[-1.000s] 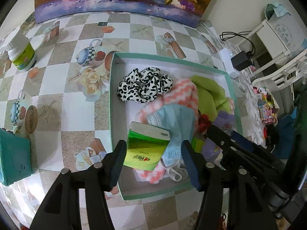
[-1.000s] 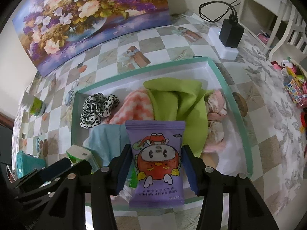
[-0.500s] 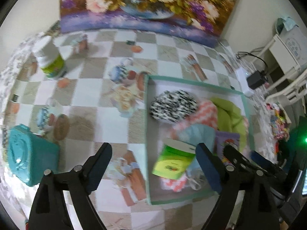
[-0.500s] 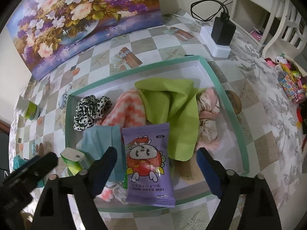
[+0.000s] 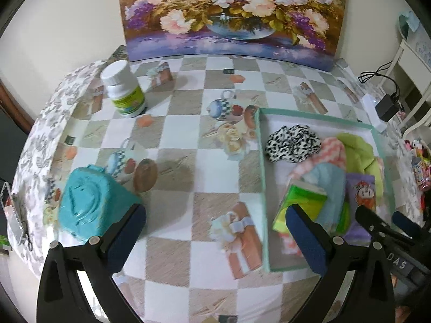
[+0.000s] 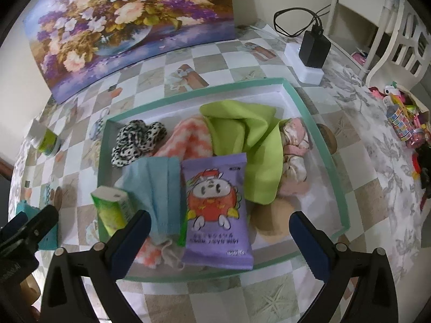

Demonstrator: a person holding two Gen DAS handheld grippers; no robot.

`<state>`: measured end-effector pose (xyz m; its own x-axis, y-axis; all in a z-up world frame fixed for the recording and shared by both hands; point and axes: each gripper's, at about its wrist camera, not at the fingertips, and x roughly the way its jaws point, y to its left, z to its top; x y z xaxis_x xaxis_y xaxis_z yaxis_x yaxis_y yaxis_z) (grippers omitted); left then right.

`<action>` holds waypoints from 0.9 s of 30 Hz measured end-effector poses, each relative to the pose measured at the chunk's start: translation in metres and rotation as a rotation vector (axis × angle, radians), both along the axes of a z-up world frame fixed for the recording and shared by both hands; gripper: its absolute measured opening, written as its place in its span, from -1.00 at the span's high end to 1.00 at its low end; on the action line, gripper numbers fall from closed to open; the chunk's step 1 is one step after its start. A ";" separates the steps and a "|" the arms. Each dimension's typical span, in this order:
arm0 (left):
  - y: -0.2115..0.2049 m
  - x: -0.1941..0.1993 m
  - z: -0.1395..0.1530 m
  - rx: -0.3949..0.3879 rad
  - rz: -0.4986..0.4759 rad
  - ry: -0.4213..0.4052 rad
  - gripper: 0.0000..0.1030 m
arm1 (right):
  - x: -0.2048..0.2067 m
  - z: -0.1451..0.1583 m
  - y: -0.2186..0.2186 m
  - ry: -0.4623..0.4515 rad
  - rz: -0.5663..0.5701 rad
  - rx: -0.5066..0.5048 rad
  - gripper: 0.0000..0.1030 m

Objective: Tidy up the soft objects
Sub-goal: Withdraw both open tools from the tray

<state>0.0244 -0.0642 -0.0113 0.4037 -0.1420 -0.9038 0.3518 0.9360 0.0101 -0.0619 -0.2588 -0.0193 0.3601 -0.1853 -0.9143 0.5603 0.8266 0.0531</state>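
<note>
A teal-rimmed tray point(image 5: 262, 161) point(image 6: 323, 148) holds a black-and-white scrunchie point(image 5: 292, 142), a pink zigzag cloth point(image 6: 188, 140), a green cloth point(image 6: 242, 134), a blue face mask point(image 6: 159, 183) and a pink scrunchie point(image 6: 293, 148). A green tissue pack point(image 5: 301, 202) point(image 6: 110, 210) leans at its left end. A purple wipes pack point(image 6: 215, 204) lies on top. My left gripper point(image 5: 214, 215) hangs over bare tablecloth left of the tray, jaws opening, nothing between them. A teal soft pack point(image 5: 89, 199) lies by its left finger. My right gripper point(image 6: 219, 218) hovers above the purple pack, jaws opening, pads apart from it.
A white bottle with a green label point(image 5: 124, 88) stands at the back left. A flower painting point(image 5: 231, 13) leans on the wall. A black charger on a white power strip point(image 6: 312, 51) sits behind the tray. White furniture point(image 6: 377, 27) and small toys point(image 6: 404, 118) crowd the right side.
Both grippers opened wide and let go: the tissue pack and the purple pack now lie in the tray. The left gripper swung left toward the teal pack. The right drew back slightly.
</note>
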 end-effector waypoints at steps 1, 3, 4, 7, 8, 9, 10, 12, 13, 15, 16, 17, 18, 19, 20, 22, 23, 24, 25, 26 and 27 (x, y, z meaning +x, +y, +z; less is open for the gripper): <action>0.003 -0.002 0.001 0.003 0.001 -0.006 -1.00 | -0.001 0.001 0.002 -0.002 0.004 -0.001 -1.00; 0.010 -0.006 0.004 0.000 -0.003 -0.017 -1.00 | -0.005 0.003 0.006 -0.010 0.008 -0.003 -1.00; 0.013 -0.008 0.005 -0.001 -0.002 -0.022 -1.00 | -0.007 0.005 0.009 -0.018 0.012 -0.001 -1.00; 0.025 -0.015 0.010 0.009 0.015 -0.050 -1.00 | -0.012 0.010 0.017 -0.039 0.022 0.005 -1.00; 0.027 -0.016 0.011 0.019 0.021 -0.062 -1.00 | -0.013 0.011 0.019 -0.042 0.028 0.003 -1.00; 0.030 -0.018 0.013 0.031 0.028 -0.078 -1.00 | -0.014 0.012 0.022 -0.043 0.034 0.000 -1.00; 0.033 -0.020 0.014 0.038 0.032 -0.090 -1.00 | -0.014 0.013 0.025 -0.044 0.040 -0.006 -1.00; 0.039 -0.024 0.016 0.035 0.032 -0.099 -1.00 | -0.016 0.015 0.031 -0.047 0.052 -0.012 -1.00; 0.041 -0.026 0.017 0.033 0.034 -0.100 -1.00 | -0.017 0.016 0.034 -0.049 0.058 -0.012 -1.00; 0.046 -0.029 0.017 0.028 0.038 -0.099 -1.00 | -0.018 0.017 0.038 -0.051 0.069 -0.014 -1.00; 0.047 -0.030 0.017 0.025 0.040 -0.096 -1.00 | -0.018 0.018 0.040 -0.052 0.076 -0.017 -1.00; 0.049 -0.031 0.017 0.021 0.043 -0.092 -1.00 | -0.019 0.018 0.042 -0.053 0.081 -0.020 -1.00; 0.051 -0.032 0.016 0.028 0.049 -0.085 -1.00 | -0.019 0.019 0.044 -0.054 0.087 -0.023 -1.00; 0.052 -0.034 0.015 0.046 0.056 -0.083 -1.00 | -0.020 0.020 0.047 -0.054 0.093 -0.026 -1.00; 0.052 -0.035 0.014 0.060 0.059 -0.089 -1.00 | -0.020 0.020 0.049 -0.054 0.097 -0.028 -1.00; 0.052 -0.039 0.013 0.105 0.066 -0.106 -1.00 | -0.020 0.021 0.052 -0.053 0.106 -0.032 -1.00; 0.052 -0.040 0.012 0.124 0.067 -0.111 -1.00 | -0.021 0.021 0.054 -0.053 0.109 -0.033 -1.00; 0.053 -0.042 0.012 0.133 0.066 -0.113 -1.00 | -0.021 0.021 0.055 -0.053 0.112 -0.035 -1.00; 0.054 -0.043 0.011 0.135 0.066 -0.110 -1.00 | -0.021 0.021 0.056 -0.053 0.114 -0.035 -1.00; 0.056 -0.043 0.011 0.135 0.069 -0.104 -1.00 | -0.022 0.022 0.057 -0.054 0.116 -0.037 -1.00; 0.058 -0.044 0.010 0.136 0.073 -0.100 -1.00 | -0.022 0.022 0.058 -0.054 0.118 -0.038 -1.00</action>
<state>-0.0193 -0.0065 -0.0011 0.4974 0.0117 -0.8674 0.2739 0.9466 0.1699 -0.0840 -0.2005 0.0025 0.4297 -0.1725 -0.8863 0.4562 0.8886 0.0482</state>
